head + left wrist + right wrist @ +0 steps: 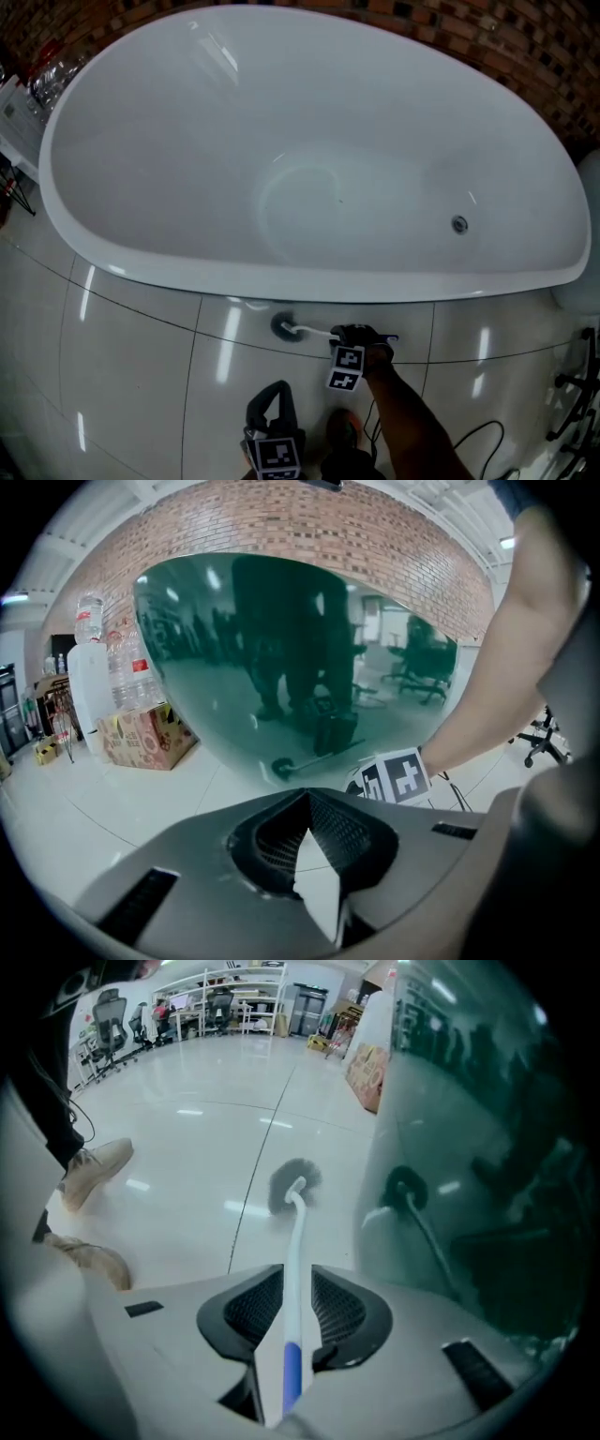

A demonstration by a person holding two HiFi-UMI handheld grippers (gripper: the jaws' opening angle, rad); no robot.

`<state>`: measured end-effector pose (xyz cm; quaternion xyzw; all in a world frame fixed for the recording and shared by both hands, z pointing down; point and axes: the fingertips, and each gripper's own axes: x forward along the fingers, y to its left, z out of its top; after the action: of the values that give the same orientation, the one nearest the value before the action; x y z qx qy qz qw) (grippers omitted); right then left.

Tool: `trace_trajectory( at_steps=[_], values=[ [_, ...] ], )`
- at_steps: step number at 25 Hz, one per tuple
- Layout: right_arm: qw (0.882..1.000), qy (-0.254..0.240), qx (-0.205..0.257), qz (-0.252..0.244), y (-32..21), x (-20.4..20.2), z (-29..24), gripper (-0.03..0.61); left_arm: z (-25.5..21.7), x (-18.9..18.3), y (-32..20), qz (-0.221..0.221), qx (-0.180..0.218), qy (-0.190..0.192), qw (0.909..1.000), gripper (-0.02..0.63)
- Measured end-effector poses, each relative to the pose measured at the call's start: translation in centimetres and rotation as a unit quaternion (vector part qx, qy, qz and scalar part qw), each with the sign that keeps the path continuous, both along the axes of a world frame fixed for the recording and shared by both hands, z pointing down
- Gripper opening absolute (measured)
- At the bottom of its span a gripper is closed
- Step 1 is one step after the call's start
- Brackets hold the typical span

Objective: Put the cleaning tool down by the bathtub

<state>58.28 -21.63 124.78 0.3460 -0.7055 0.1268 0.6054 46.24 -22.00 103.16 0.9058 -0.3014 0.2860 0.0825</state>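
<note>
Brush handle is pinched in the right tongs, with both pads snug against the thin white shaft just ahead of its blue end. From there the shaft slopes down to the grey bristle head, which rests on the floor right at the foot of the tub, near the middle of its near side. Further back, the left tongs are pressed together on nothing. I judge the brush to be light and stiff. Its smooth plastic shaft could swivel in so narrow a pinch, so a hold near the blue end suits it. Glossy tiles may let it roll once freed.
</note>
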Motion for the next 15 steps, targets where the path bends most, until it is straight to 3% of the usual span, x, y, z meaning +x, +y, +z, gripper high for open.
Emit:
trace_trajectory(
  at_steps=[4,7,9,11,15],
  values=[
    [0.999,-0.022,0.028,0.04,0.3,0.1,-3.6,0.092,-1.6,-0.6,0.9,0.0,-0.006,-0.013,0.9999,0.005],
    [0.988,-0.066,0.055,0.13,2.4,0.1,-8.7,0.092,-5.4,-0.8,1.7,0.008,-0.005,-0.022,0.9997,0.005],
    [0.967,-0.103,0.084,0.217,3.6,0.6,-13.1,0.091,-8.7,-0.6,1.5,0.013,-0.001,-0.022,0.9997,0.005],
    [0.938,-0.134,0.117,0.299,4.8,1.5,-17.9,0.086,-12.0,-0.2,1.1,0.02,0.007,-0.022,0.9995,0.005],
    [0.884,-0.175,0.167,0.401,7.4,2.5,-27.9,0.037,-19.6,1.2,0.7,0.031,0.022,-0.007,0.9992,0.005]
  ],
)
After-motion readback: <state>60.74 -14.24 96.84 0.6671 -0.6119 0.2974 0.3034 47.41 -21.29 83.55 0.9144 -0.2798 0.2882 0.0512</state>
